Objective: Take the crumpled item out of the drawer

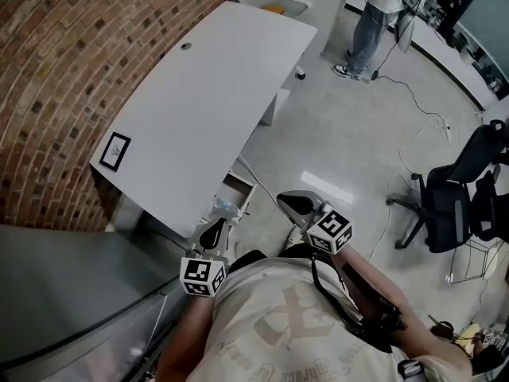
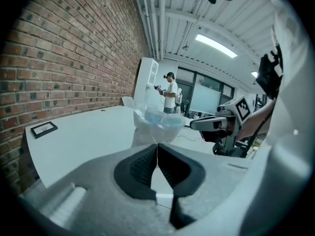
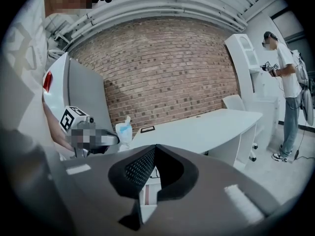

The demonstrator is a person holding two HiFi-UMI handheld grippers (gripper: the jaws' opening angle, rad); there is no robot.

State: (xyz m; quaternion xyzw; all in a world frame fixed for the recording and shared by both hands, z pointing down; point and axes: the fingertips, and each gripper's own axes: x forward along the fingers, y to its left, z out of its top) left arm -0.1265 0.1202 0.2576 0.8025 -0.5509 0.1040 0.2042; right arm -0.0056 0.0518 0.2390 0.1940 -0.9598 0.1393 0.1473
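Two grippers closed, only one carrying something.
My left gripper (image 2: 157,146) pinches the crumpled plastic (image 2: 156,122) just above the open drawer (image 1: 237,188) by the desk (image 1: 207,94); my right gripper (image 3: 155,149) is closed on nothing nearby.

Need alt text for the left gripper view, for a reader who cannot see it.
The left gripper, jaws closed, pinches a crumpled clear plastic item with a bluish tint above a white desk. The right gripper hangs at the right, a brick wall runs along the left, and a person stands far back.
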